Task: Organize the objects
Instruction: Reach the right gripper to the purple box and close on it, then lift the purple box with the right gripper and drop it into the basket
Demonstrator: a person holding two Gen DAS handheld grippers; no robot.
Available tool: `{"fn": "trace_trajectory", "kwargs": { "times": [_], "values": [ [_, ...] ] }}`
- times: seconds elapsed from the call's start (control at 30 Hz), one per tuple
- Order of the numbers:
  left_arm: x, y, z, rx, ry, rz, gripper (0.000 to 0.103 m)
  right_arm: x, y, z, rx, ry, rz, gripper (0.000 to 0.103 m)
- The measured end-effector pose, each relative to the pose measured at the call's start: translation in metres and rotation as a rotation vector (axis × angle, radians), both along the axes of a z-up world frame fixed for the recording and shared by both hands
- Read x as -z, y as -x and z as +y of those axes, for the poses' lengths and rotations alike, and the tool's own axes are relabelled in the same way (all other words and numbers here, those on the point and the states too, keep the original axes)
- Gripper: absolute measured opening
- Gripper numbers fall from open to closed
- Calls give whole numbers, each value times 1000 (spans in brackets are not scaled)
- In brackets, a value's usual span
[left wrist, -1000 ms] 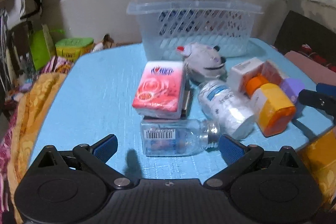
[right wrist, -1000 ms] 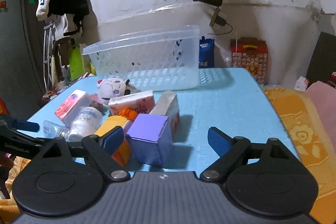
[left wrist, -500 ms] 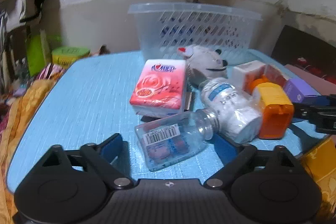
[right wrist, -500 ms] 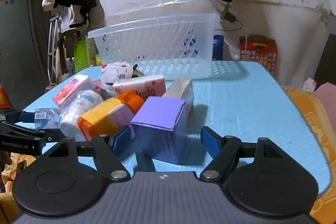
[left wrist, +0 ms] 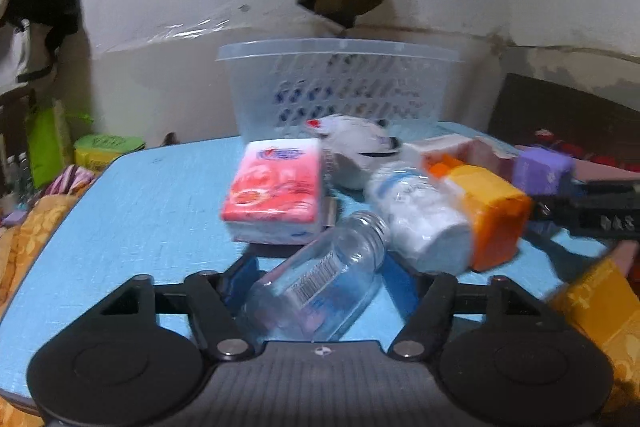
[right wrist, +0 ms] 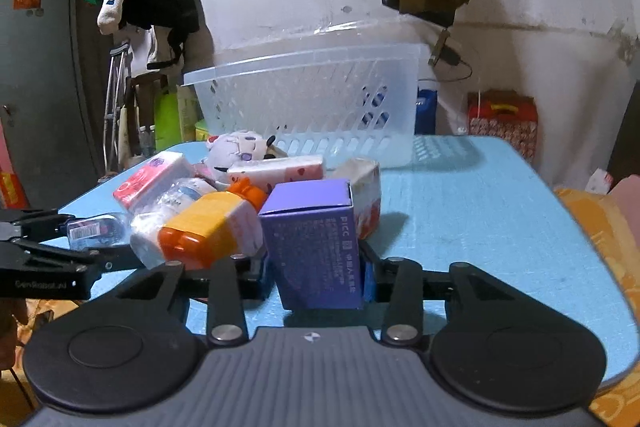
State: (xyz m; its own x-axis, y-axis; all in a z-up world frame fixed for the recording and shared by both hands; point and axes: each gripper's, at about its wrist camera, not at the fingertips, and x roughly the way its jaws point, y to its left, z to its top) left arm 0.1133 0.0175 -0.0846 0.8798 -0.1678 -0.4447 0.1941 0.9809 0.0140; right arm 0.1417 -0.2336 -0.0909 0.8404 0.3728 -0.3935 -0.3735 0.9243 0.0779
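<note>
- The clear bottle point(left wrist: 320, 287) lies on its side between the left gripper point(left wrist: 320, 279) fingers, which bracket it closely for a pickup; firm contact can't be judged.
- The right gripper point(right wrist: 316, 275) clamps the purple box point(right wrist: 314, 243), pads against both sides.
- Ahead, the empty plastic basket point(right wrist: 312, 107) waits.
- A second ago both grippers were wider and farther back.

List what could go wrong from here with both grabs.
The clear bottle lies tilted between the left hand-held gripper fingers; round and smooth, it may roll or slip out. The right hand-held gripper flanks the purple box, which touches the orange-capped bottle; lifting could drag that pile.
</note>
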Motion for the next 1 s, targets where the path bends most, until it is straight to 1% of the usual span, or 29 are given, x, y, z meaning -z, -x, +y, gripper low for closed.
{"fn": "trace_trajectory", "kwargs": {
  "times": [0.1,0.17,0.23,0.47,0.67,0.87,1.0],
  "values": [
    [0,8,4,7,1,-14,69,-3,2,-5,-1,-15,1,44],
    [-1,9,11,-8,17,-15,62,-4,4,-8,-2,-23,0,44],
    [0,11,17,-13,40,-3,61,-6,6,-10,-3,-29,-1,44],
    [3,14,16,-5,41,-10,61,-9,13,-11,3,-23,-15,44],
    [-4,21,27,-57,75,-63,60,-13,13,-16,20,-40,-15,44],
    [-9,26,38,-64,115,-82,59,-19,14,-23,28,-57,-22,44],
    [-14,31,43,-51,156,-95,59,-25,14,-29,43,-73,-23,44]
  ]
}}
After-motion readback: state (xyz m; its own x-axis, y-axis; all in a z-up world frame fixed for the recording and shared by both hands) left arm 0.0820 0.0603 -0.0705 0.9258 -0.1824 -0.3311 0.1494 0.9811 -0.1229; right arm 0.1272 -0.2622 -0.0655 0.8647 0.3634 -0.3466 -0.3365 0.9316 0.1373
